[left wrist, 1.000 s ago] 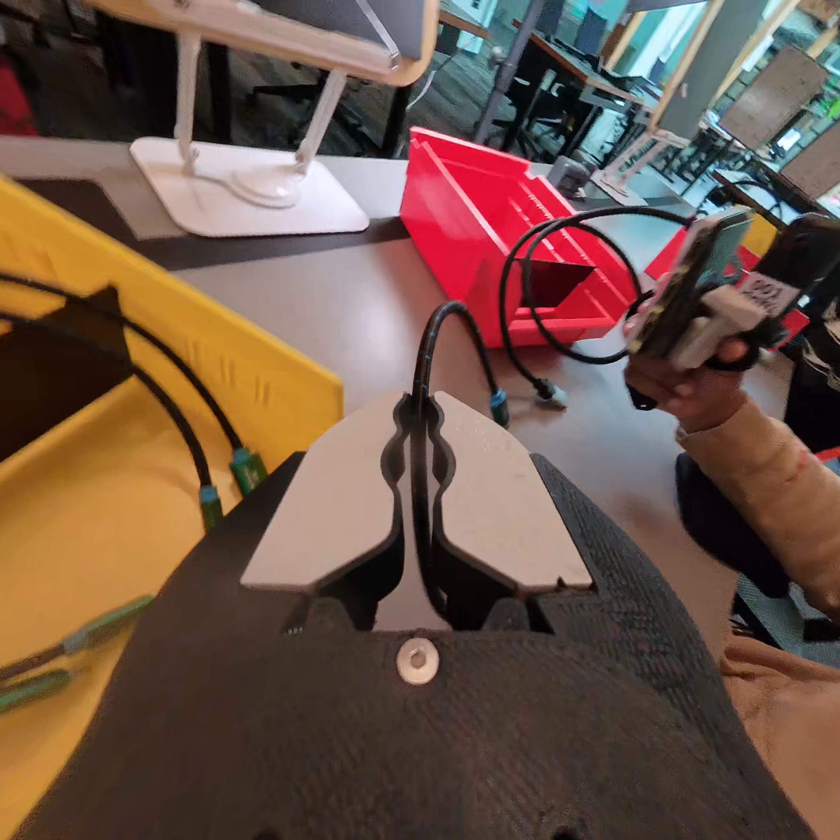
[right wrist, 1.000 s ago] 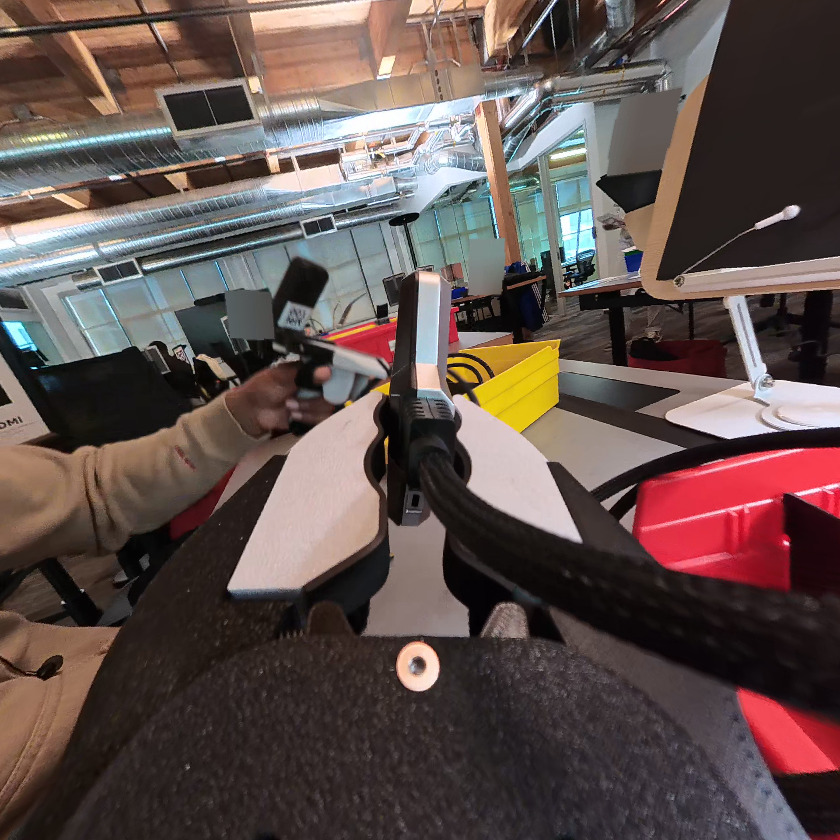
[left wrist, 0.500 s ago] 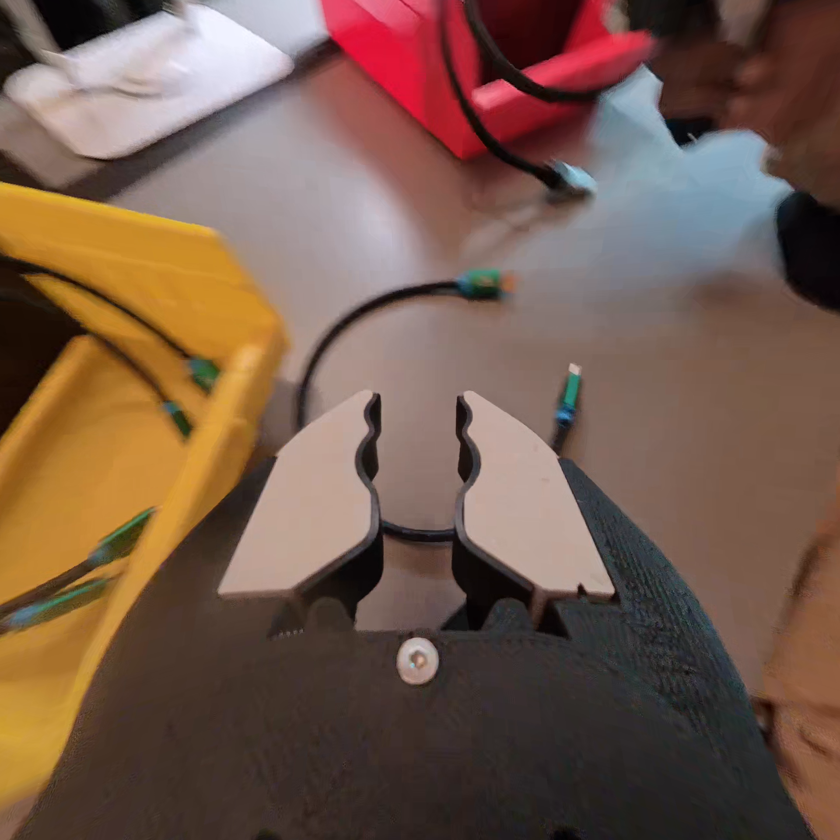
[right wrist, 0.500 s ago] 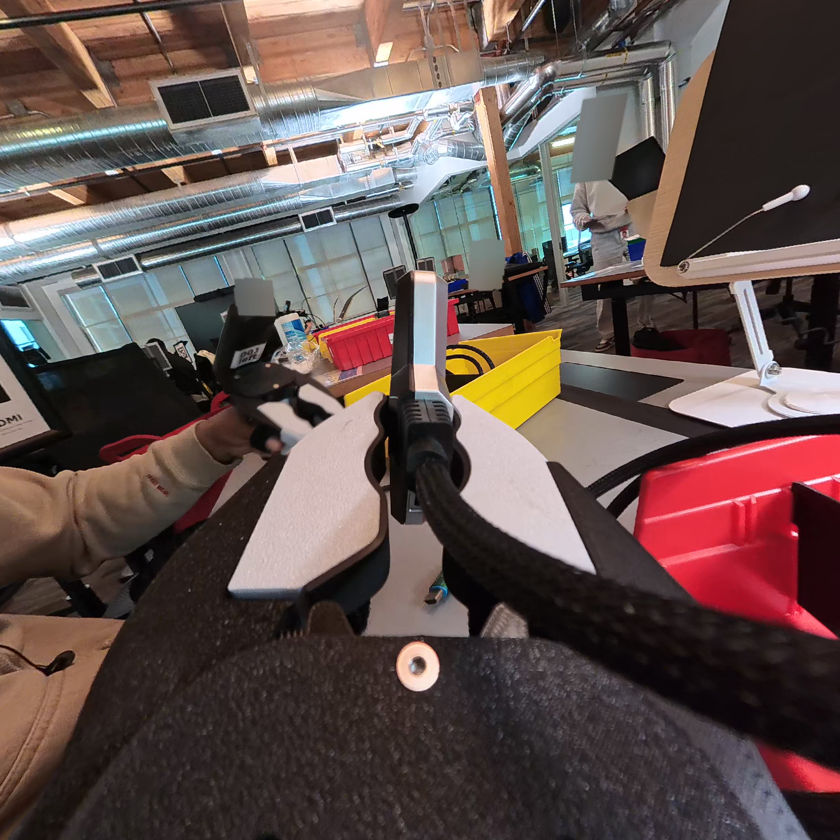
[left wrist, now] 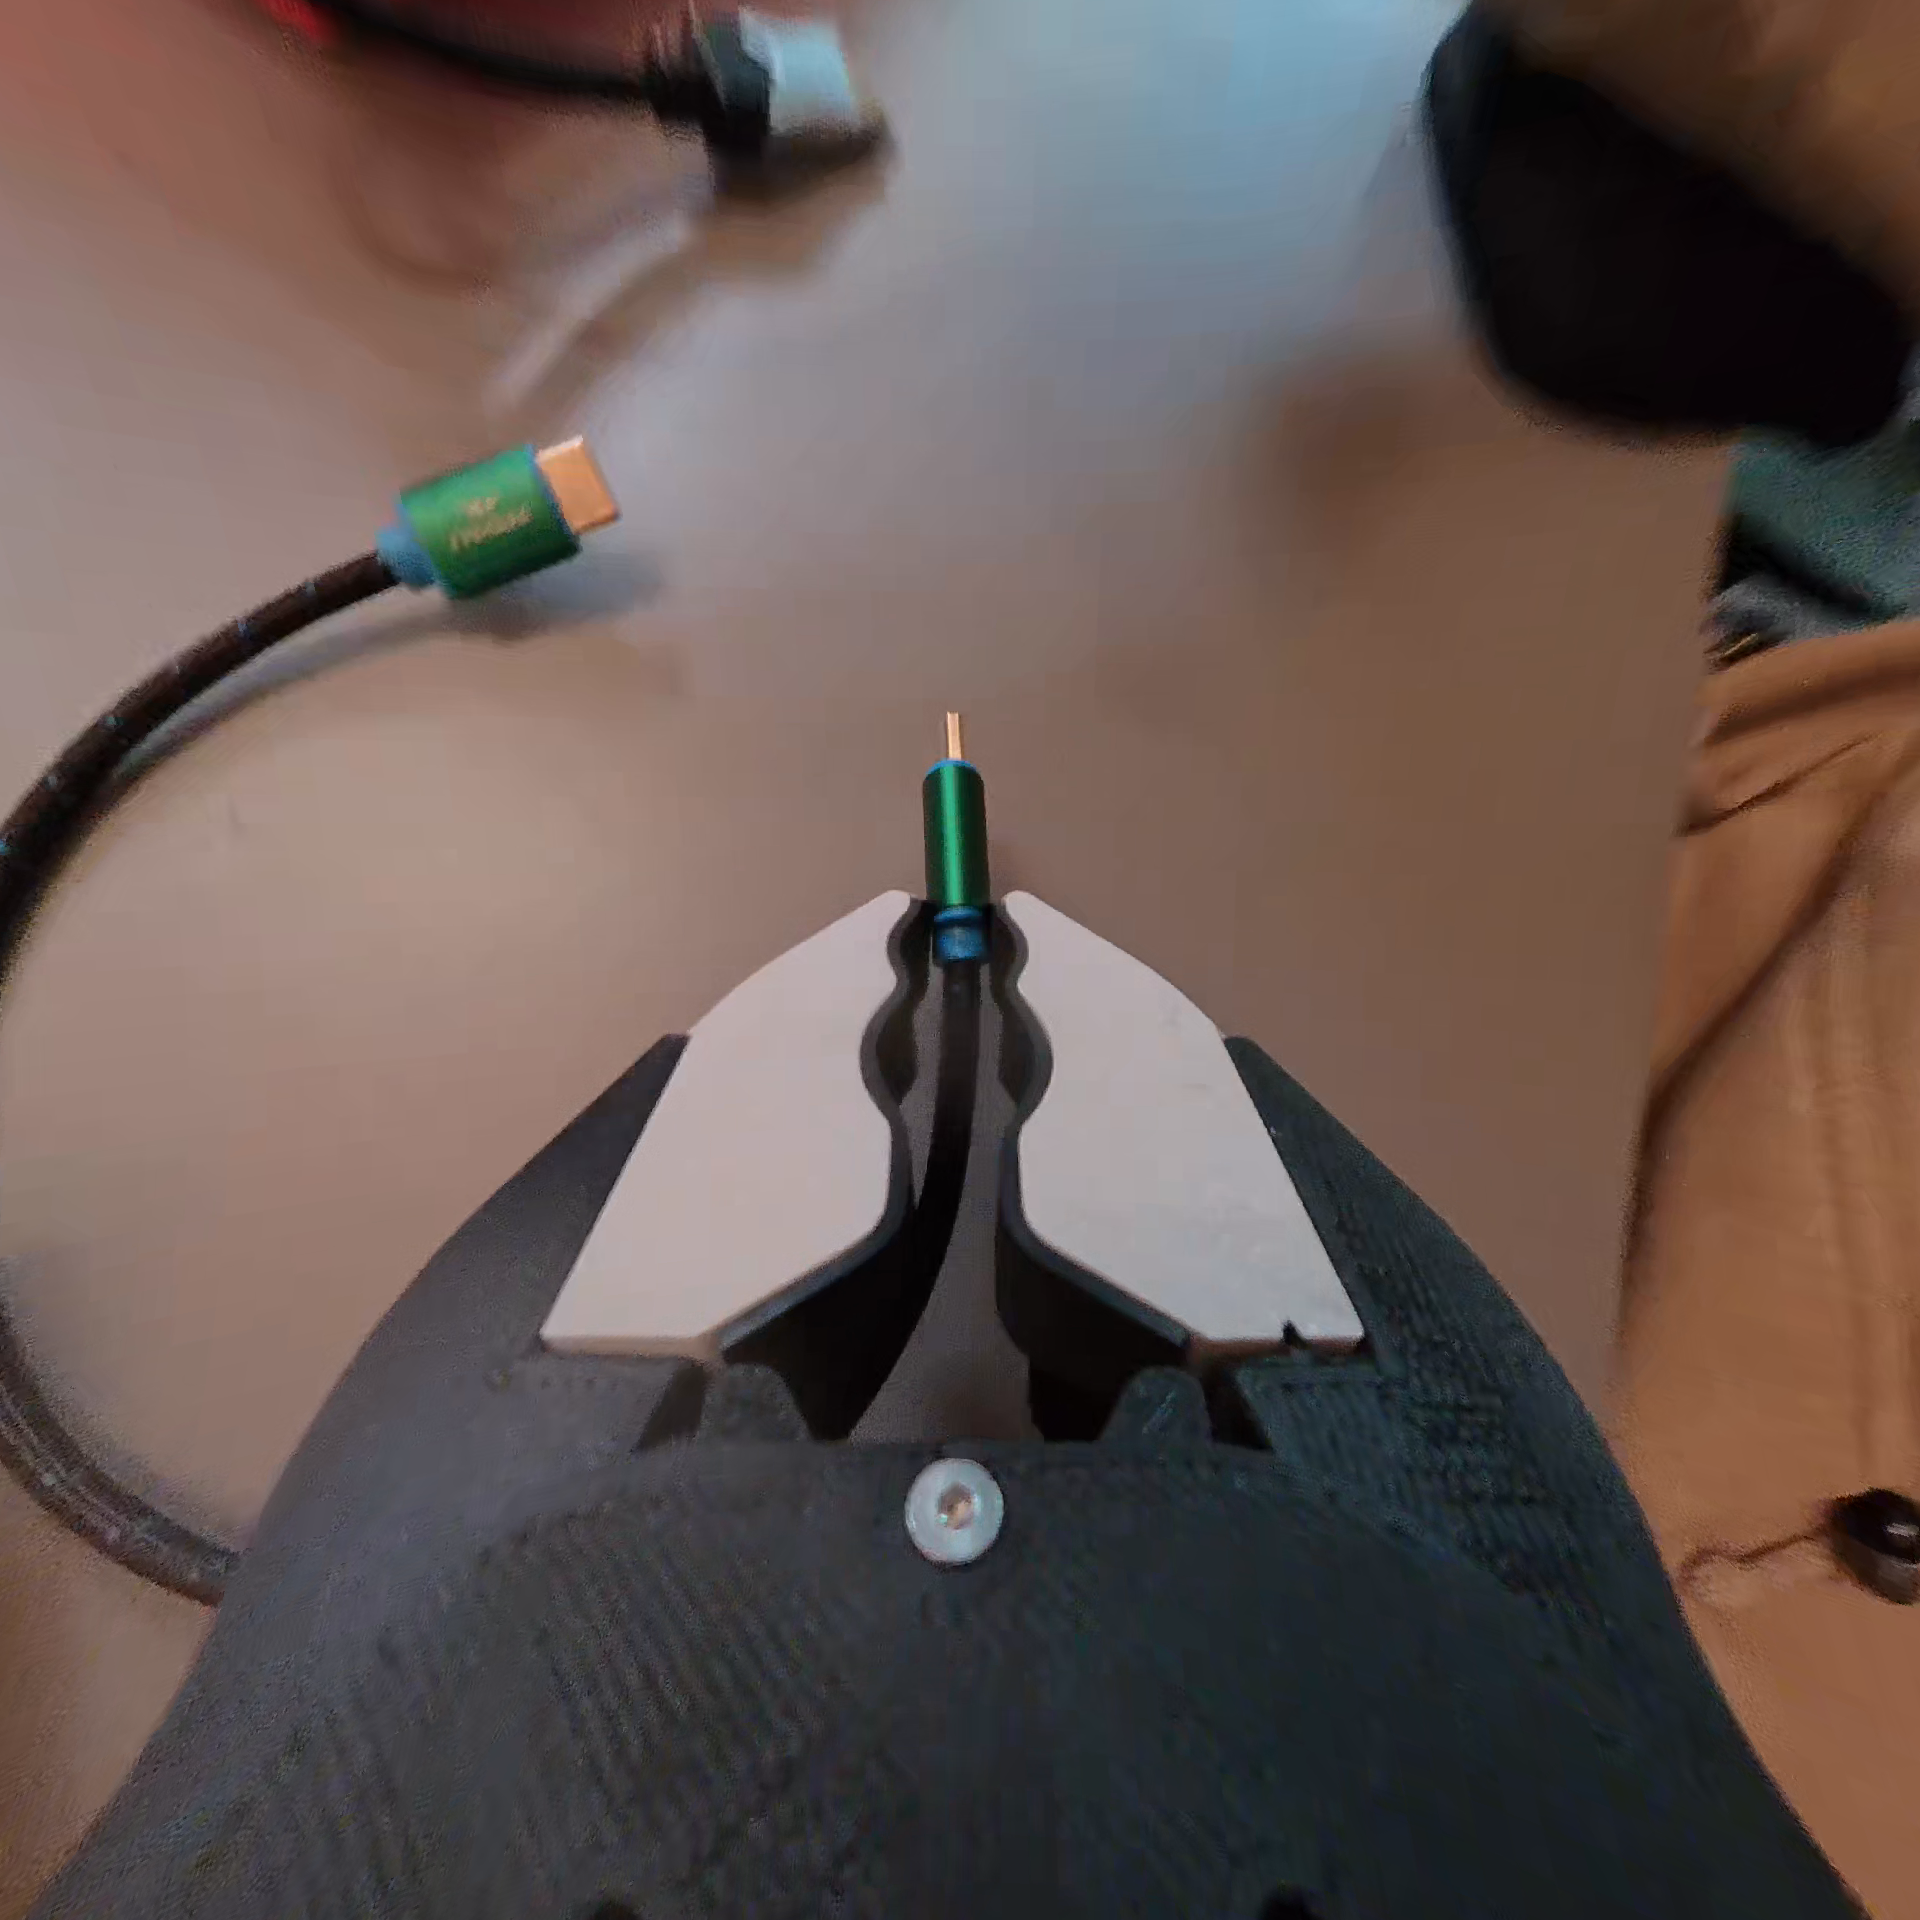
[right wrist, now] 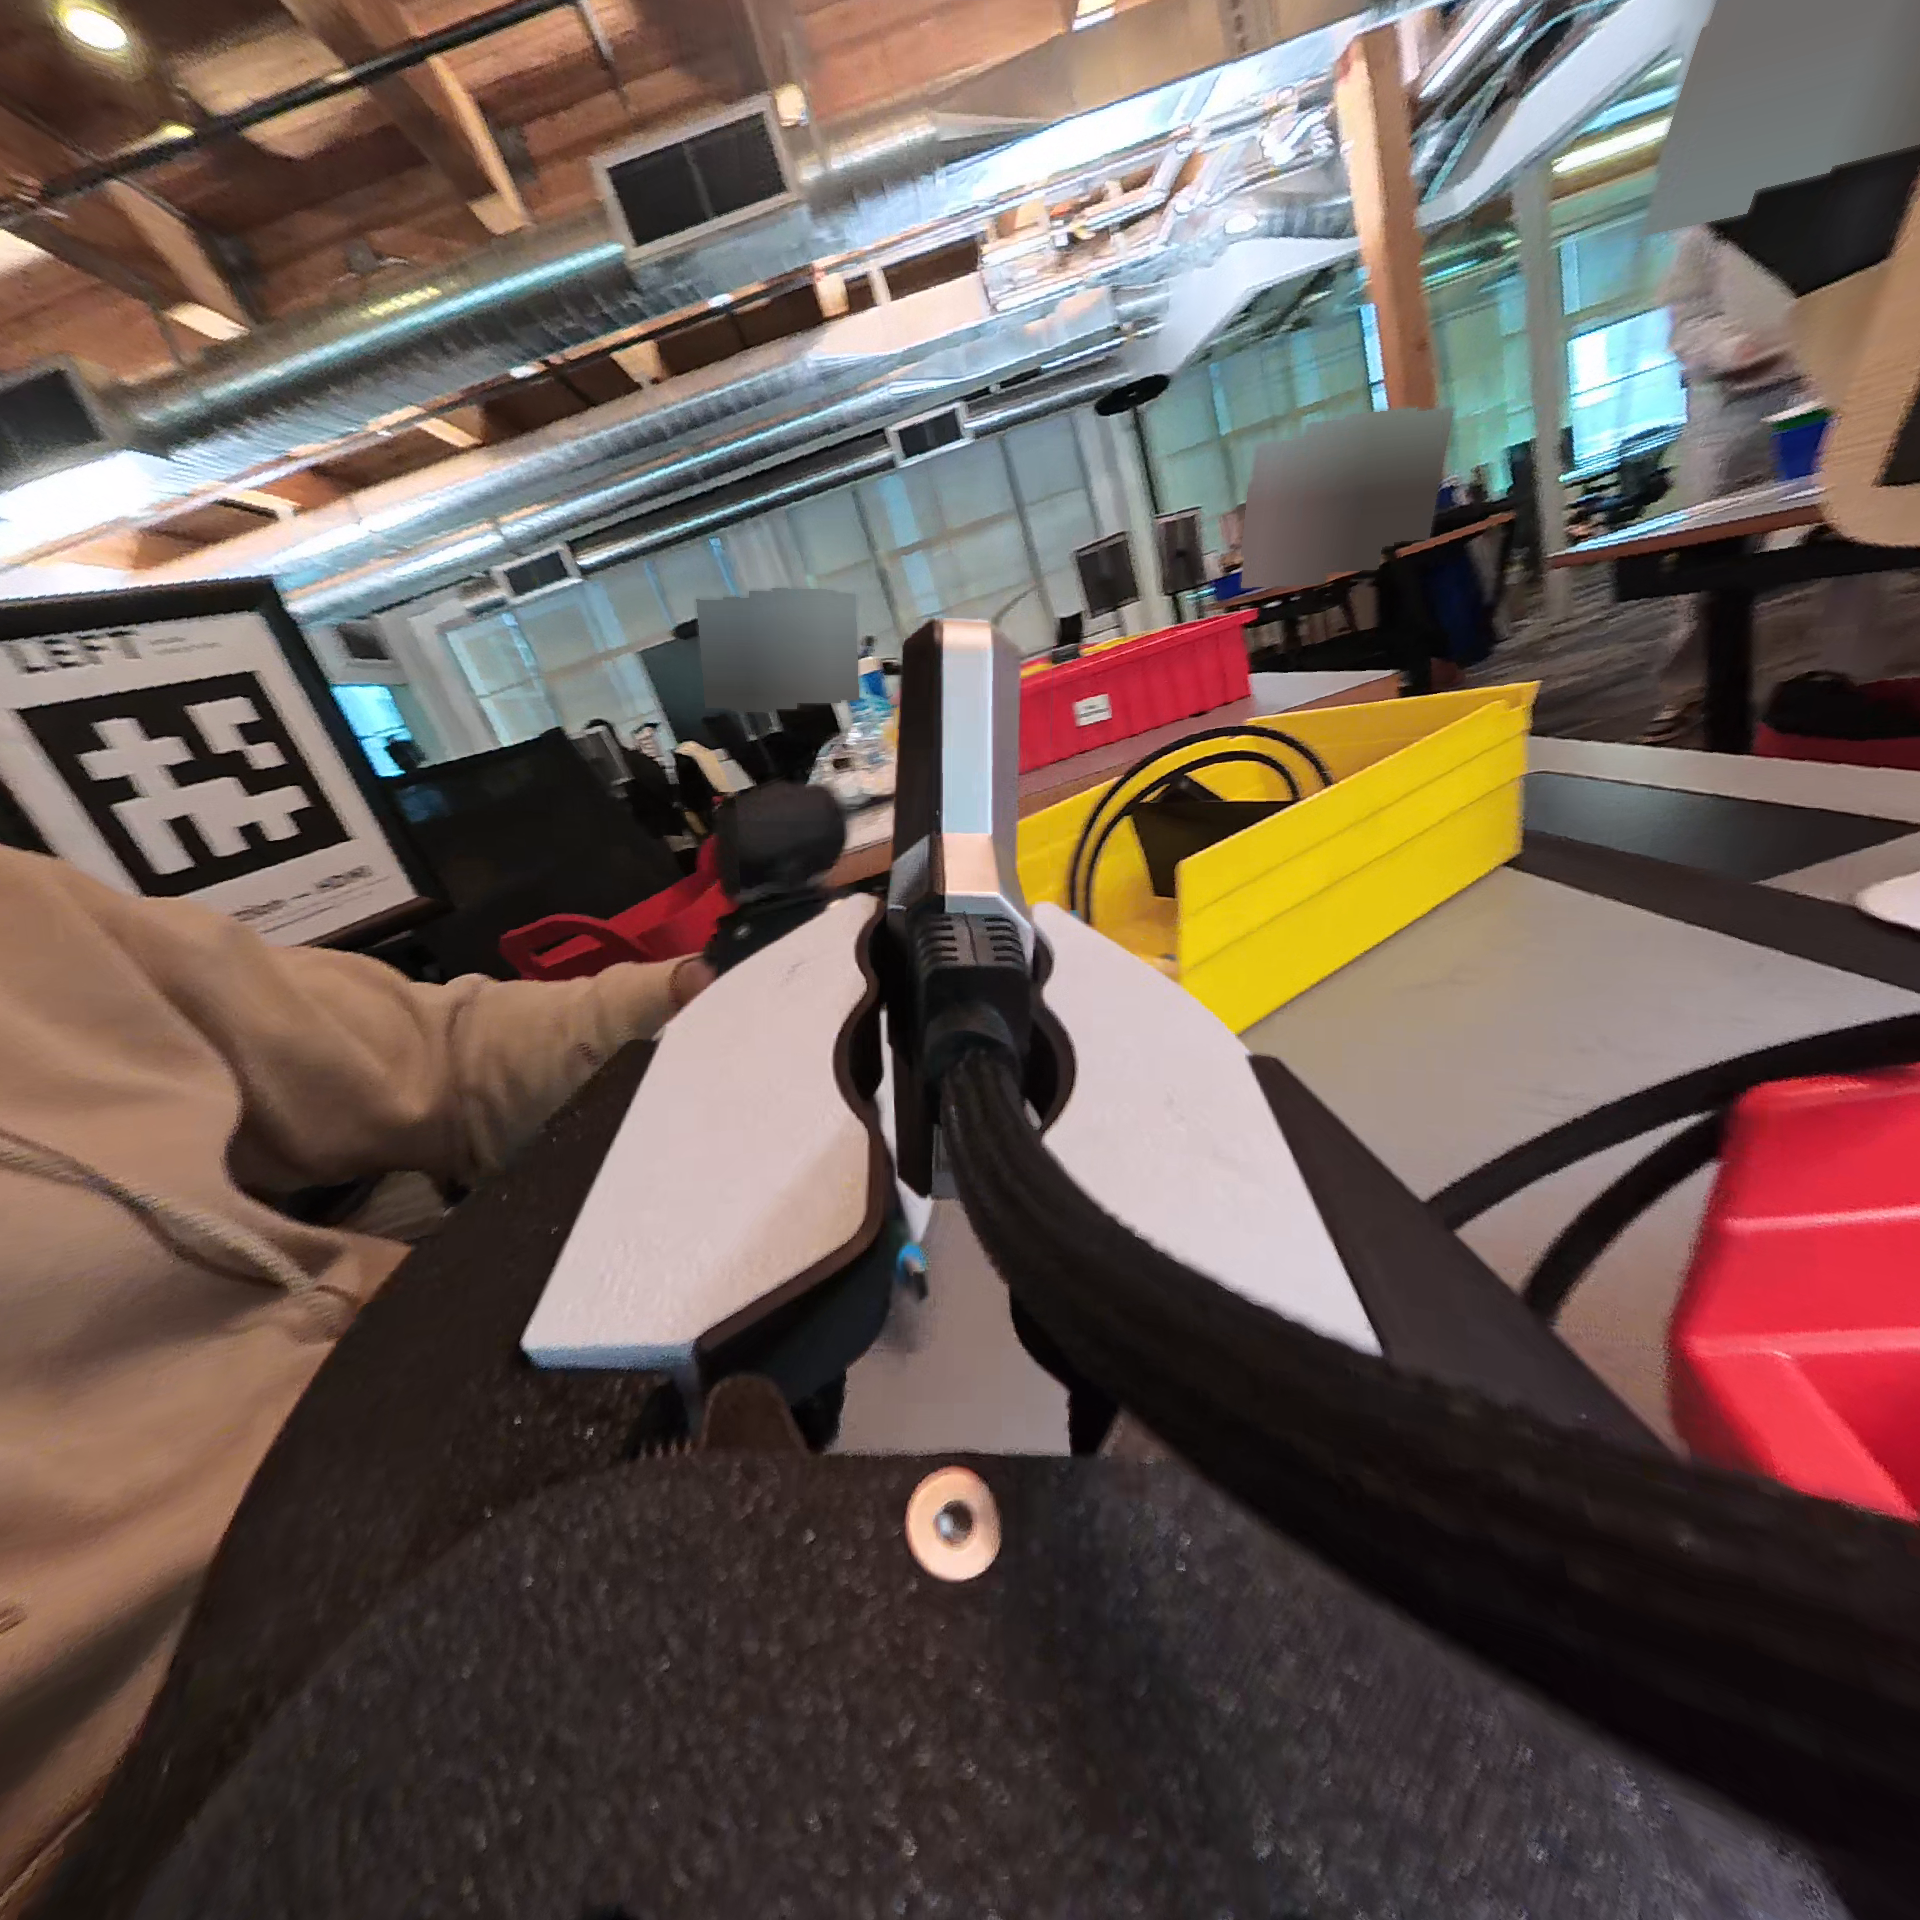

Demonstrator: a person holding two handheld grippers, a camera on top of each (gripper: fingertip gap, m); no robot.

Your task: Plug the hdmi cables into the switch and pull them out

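Note:
In the left wrist view my left gripper [left wrist: 956, 916] is shut on a thin black cable just behind its green HDMI plug [left wrist: 954, 836]. The plug points straight ahead, edge-on, low over the brown table [left wrist: 1195, 582]. The cable's other green plug [left wrist: 488, 528] lies on the table to the left. In the right wrist view my right gripper [right wrist: 956, 925] is shut on the silver and black switch [right wrist: 961, 769], held upright. A thick black braided cable [right wrist: 1195, 1288] runs from the switch's near end to the lower right.
A silver-tipped plug [left wrist: 784, 78] of another cable lies at the far edge. A tan sleeve [left wrist: 1787, 1039] is at the right. A yellow bin [right wrist: 1351, 842] with cables stands behind the switch. A red bin [right wrist: 1808, 1299] is at the right, a marker board [right wrist: 177, 769] at the left. The tips of one gripper are about 20 cm away from the tips of the other.
My left gripper let go of the cable's middle, opened, dropped toward the table and closed again just behind the green plug. My right gripper kept hold of the switch and turned a little.

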